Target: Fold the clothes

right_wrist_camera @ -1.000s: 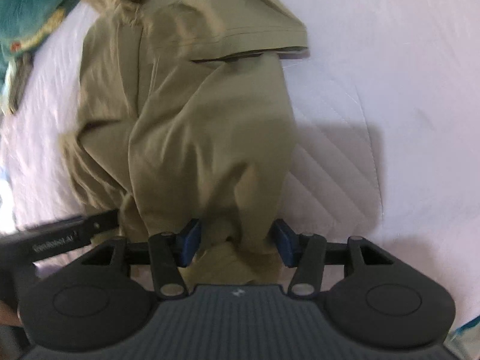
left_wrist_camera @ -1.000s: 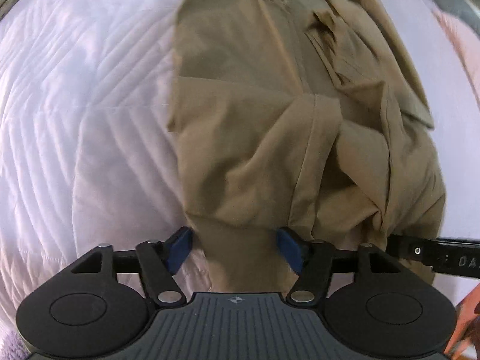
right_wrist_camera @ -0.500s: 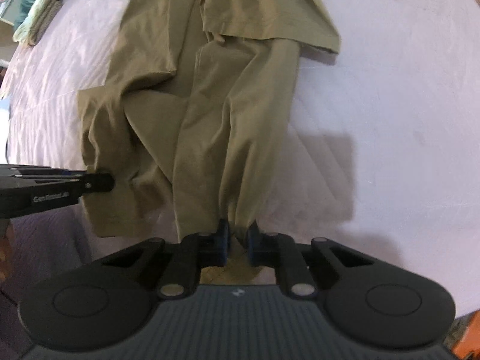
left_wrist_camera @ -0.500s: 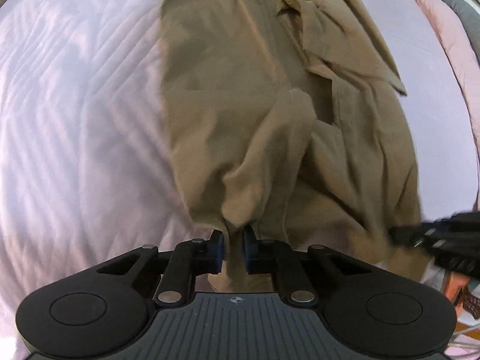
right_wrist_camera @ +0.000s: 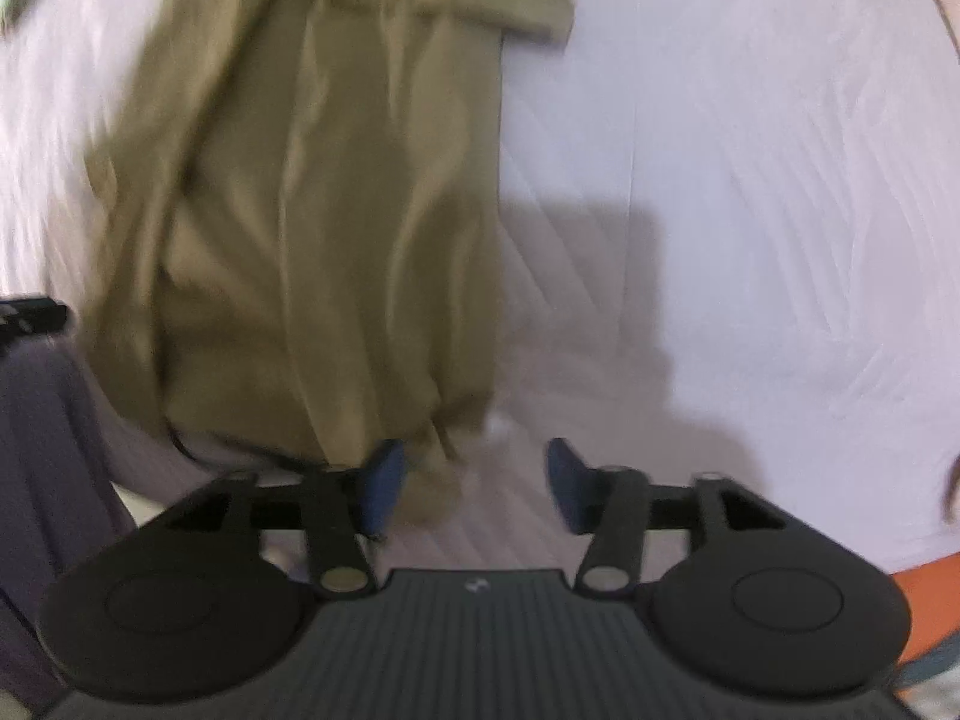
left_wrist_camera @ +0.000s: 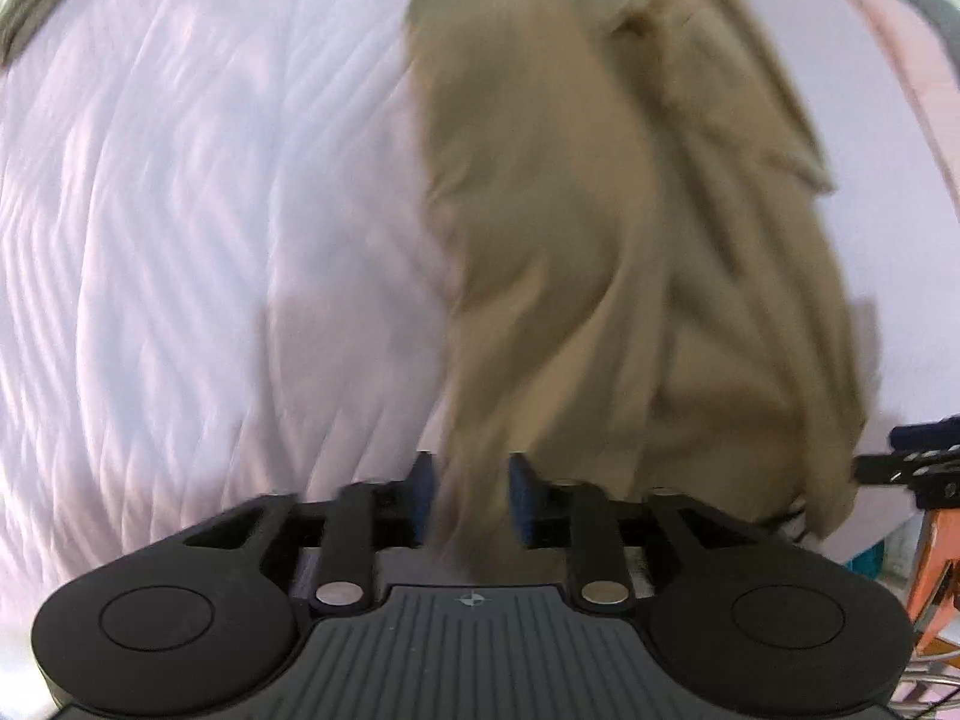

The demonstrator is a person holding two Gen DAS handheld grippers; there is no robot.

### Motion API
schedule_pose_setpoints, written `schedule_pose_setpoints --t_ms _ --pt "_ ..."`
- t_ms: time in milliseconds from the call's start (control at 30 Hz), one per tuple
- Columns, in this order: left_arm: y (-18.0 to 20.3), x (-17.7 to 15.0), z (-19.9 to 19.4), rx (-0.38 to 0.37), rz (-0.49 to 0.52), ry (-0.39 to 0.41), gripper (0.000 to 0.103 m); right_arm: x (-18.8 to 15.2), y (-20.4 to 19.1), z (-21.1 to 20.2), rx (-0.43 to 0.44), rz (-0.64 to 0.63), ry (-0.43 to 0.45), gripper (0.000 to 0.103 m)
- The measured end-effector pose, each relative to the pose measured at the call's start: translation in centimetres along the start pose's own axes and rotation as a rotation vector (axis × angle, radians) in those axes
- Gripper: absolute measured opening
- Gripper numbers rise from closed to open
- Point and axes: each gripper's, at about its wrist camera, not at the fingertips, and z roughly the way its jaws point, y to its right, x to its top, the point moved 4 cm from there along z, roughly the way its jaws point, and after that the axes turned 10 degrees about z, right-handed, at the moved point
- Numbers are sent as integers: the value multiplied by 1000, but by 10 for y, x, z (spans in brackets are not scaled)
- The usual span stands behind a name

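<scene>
Olive shirt [left_wrist_camera: 600,228] hem between both parted jaws — unclamped.

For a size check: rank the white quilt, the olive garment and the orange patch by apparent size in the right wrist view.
1. white quilt
2. olive garment
3. orange patch, cut off at the frame edge, so its true size is unsure.

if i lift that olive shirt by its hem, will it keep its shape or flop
Probably flop: the shirt hangs in long soft folds and bunches at the hem by the right gripper. It looks thin and light. It would likely drag rather than slide on the quilted cover, though blur limits certainty.
</scene>
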Motion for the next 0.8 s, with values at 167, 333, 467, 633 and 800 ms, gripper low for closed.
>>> schedule_pose_setpoints --t_ms 167,333,467,633,800 --pt "12 14 13 -8 13 -20 55 3 -4 24 79 110 12 71" --pt "28 -6 22 23 24 -96 55 -10 -6 40 74 110 -62 38" --pt "25 -20 16 -13 10 -157 55 -25 -4 42 78 99 -148 13" --pt "21 -37 0 -74 -57 -199 55 -59 9 29 34 -44 -307 13" --pt "45 -19 -7 -64 30 -201 55 -100 38 10 -12 -69 -426 25"
